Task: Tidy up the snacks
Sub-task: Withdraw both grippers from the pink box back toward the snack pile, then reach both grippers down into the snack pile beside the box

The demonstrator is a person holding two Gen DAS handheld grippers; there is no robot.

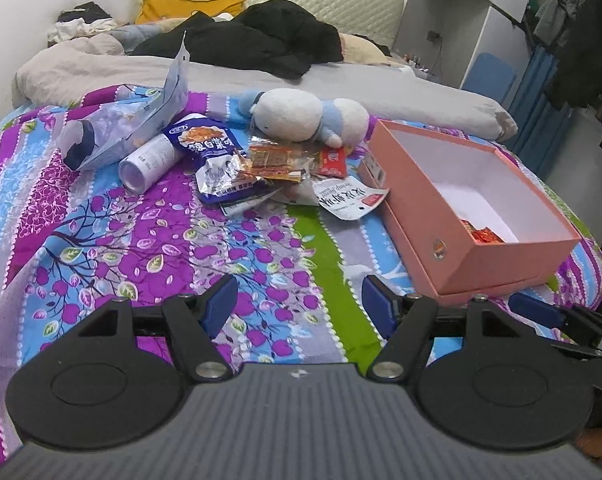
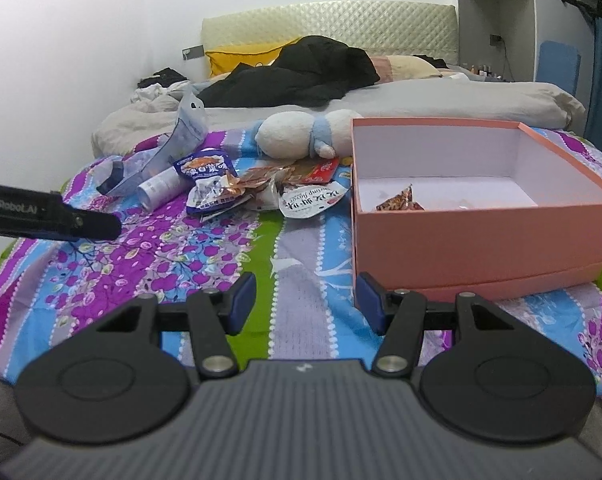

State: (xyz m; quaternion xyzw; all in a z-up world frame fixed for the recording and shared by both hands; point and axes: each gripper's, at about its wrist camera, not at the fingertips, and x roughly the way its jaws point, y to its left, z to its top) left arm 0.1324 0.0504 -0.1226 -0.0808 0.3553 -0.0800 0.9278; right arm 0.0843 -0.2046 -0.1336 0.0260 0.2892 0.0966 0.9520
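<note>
Left gripper [image 1: 299,306] fingers stood wide, empty; right gripper [image 2: 305,300] fingers likewise, above the bed [image 1: 141,240]; snacks [image 1: 261,164] lay beside pink box [image 1: 501,256].

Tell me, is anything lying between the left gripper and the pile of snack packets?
Nothing visible: only bare flowered bedspread lies between the open left gripper and the pile of snack packets.

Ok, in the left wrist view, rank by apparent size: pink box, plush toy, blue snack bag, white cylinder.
1. pink box
2. plush toy
3. blue snack bag
4. white cylinder
The box is nearer the camera, which exaggerates its lead.
</note>
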